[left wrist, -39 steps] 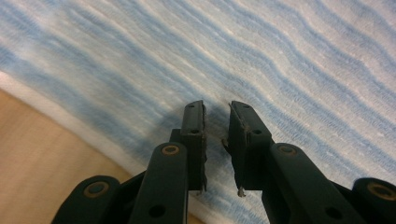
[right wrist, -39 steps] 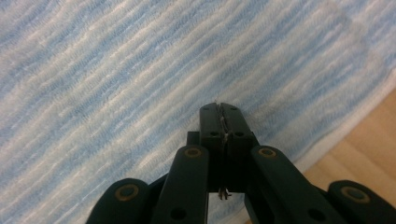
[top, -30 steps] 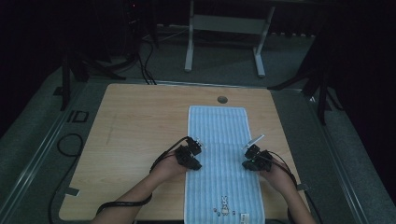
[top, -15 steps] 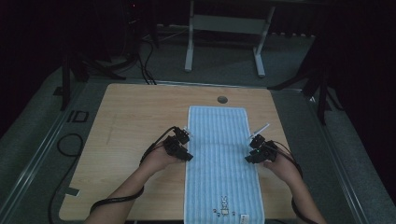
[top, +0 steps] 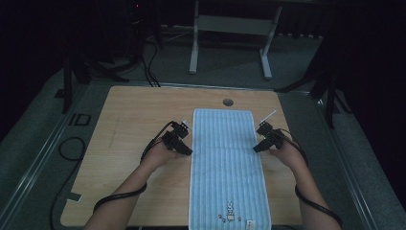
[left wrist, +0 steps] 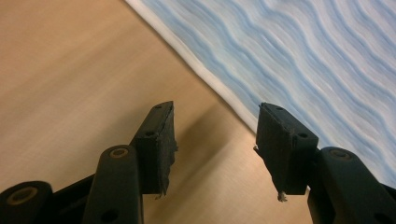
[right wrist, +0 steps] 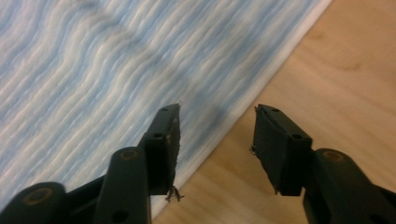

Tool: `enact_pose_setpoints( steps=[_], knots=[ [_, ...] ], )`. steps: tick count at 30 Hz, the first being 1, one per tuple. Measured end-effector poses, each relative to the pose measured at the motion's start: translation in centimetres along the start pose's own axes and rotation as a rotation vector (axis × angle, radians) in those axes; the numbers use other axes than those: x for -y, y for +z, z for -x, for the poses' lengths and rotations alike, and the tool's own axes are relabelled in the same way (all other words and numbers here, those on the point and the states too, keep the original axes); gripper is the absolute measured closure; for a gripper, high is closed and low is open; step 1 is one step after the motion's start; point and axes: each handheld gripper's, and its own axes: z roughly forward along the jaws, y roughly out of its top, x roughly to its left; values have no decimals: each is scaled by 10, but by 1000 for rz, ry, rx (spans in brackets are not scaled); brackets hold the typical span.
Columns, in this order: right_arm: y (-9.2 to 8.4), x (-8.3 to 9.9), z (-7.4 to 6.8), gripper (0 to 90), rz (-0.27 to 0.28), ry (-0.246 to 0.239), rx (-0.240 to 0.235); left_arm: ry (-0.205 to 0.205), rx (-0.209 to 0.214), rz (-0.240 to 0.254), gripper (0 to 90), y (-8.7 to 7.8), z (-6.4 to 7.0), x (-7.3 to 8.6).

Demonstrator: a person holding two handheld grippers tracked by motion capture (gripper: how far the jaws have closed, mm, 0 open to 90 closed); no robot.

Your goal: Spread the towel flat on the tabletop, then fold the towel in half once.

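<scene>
A long blue-and-white striped towel point(top: 225, 163) lies flat down the middle of the wooden table point(top: 124, 124), its near end hanging at the front edge. My left gripper point(top: 187, 149) hovers at the towel's left edge point(left wrist: 201, 74), jaws open and empty after just opening. My right gripper point(top: 256, 147) hovers over the towel's right edge point(right wrist: 252, 100), jaws also just opened, nothing between them. In the left gripper view the gripper point(left wrist: 215, 140) sits over bare wood beside the hem. The right gripper point(right wrist: 215, 140) straddles the hem without touching it.
A round cable hole point(top: 228, 102) sits in the table just beyond the towel's far end. A small embroidered motif point(top: 230, 211) marks the towel's near end. Black cables point(top: 72, 158) trail off the table's left side. A desk frame point(top: 230, 28) stands behind.
Both hands moved away from me along the towel's edges and apart from it slightly. Both grippers went from shut to open.
</scene>
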Motion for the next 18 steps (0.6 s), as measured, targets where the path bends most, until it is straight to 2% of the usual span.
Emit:
enact_pose_setpoints(
  steps=[1, 4, 8, 13, 15, 18],
  knots=[
    [0, -5, 4, 484, 6, 18, 2, -14, -5, 9, 465, 0, -5, -4],
    [0, -7, 7, 474, 1, 22, 11, -29, -8, 4, 465, 3, -10, -9],
    [4, -14, 16, 468, 2, 59, 9, -56, -16, -4, 465, 11, -16, -17],
    [7, -23, 24, 473, -6, 77, 23, -58, -25, -16, 465, 19, -17, -29],
    [10, -26, 28, 477, -13, 94, 12, -57, -33, -18, 465, 23, -15, -35],
    [18, -31, 34, 495, -39, 112, 37, -44, -53, -18, 465, 29, -11, -43]
  ],
)
